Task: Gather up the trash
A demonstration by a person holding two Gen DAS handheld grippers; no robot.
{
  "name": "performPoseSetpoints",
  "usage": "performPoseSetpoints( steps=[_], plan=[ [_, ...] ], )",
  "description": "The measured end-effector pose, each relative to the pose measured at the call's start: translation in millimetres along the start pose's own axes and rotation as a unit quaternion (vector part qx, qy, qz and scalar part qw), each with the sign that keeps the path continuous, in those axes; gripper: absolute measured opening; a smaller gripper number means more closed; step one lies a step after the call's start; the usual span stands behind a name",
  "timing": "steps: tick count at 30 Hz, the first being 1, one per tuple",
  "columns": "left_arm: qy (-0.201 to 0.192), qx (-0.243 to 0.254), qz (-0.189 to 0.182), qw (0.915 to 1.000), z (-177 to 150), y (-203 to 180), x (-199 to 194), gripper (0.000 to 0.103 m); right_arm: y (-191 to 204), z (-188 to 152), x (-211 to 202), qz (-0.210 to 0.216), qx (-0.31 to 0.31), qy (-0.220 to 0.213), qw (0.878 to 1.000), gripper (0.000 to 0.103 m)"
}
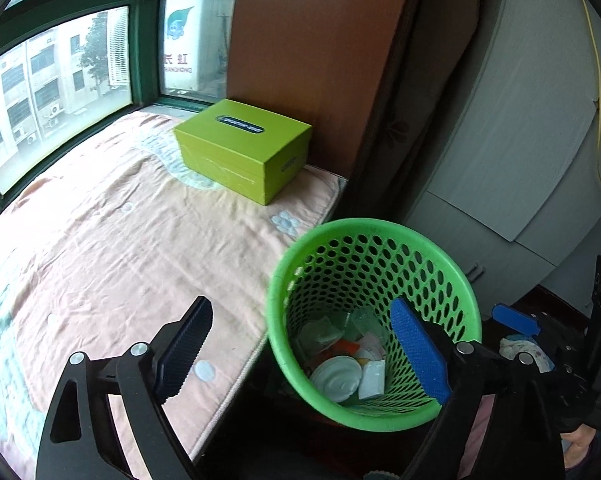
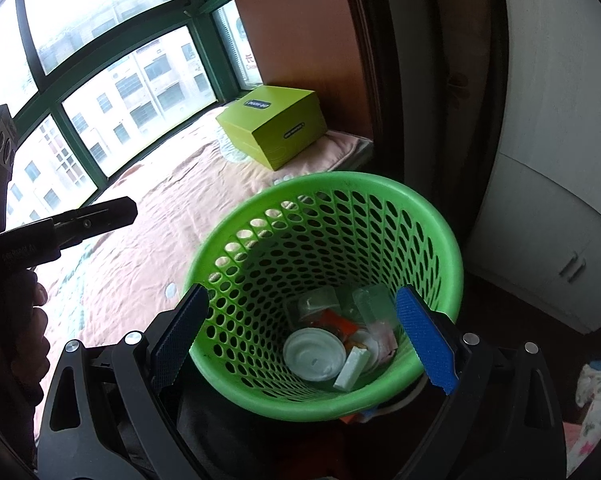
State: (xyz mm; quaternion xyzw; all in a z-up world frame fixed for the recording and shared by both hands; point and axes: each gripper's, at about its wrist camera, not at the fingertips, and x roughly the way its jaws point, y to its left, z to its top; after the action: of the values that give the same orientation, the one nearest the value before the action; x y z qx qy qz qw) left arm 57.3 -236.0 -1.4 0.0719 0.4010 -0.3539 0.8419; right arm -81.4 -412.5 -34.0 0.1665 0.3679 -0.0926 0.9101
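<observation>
Trash sat at the bottom of the green basket: a white round lid, a white block just right of the lid, orange scraps and clear plastic cups behind them.

Left to right, taking the basket as reference:
- Far left of it, the window, then the pink blanket over the mattress. No loose rubbish was visible on the blanket in either view.
- Left gripper hung above the basket's left rim, fingers spread wide, holding nothing. Its left pad was over the blanket edge, its blue pad over the basket interior.
- Behind the basket, the lime green box stood on the blanket against the brown panel (probably not trash, looked intact).
- Right gripper hovered right over the basket mouth, fingers also spread and empty, straddling the contents.
- Right of the basket, white cabinet doors; a patterned cloth lay low at the right edge, too cropped to judge.

Judgement: drop phase looked finished, basket about a quarter full. To do the step well: keep both grippers spread while lifting clear so the pads don't snag the mesh wall, avoid knocking the rim (the light basket could tip towards the mattress), then sweep the cameras over blanket and floor for leftovers.
</observation>
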Motion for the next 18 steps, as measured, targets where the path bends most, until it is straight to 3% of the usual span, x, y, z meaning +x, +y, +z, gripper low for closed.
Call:
performPoseSetpoints(
  steps=[8, 18],
  plan=[
    [-0.02, -0.027, 0.057, 0.9978, -6, 32, -19, 0.093, 22, 8, 5, 0.02, -0.019, -0.003, 1.0, 0.095],
    [-0.049, -0.048, 0.13, 0.9891, -16, 69, -47, 0.094, 59, 19, 16, 0.049, -0.05, -0.004, 0.998, 0.096]
  ],
)
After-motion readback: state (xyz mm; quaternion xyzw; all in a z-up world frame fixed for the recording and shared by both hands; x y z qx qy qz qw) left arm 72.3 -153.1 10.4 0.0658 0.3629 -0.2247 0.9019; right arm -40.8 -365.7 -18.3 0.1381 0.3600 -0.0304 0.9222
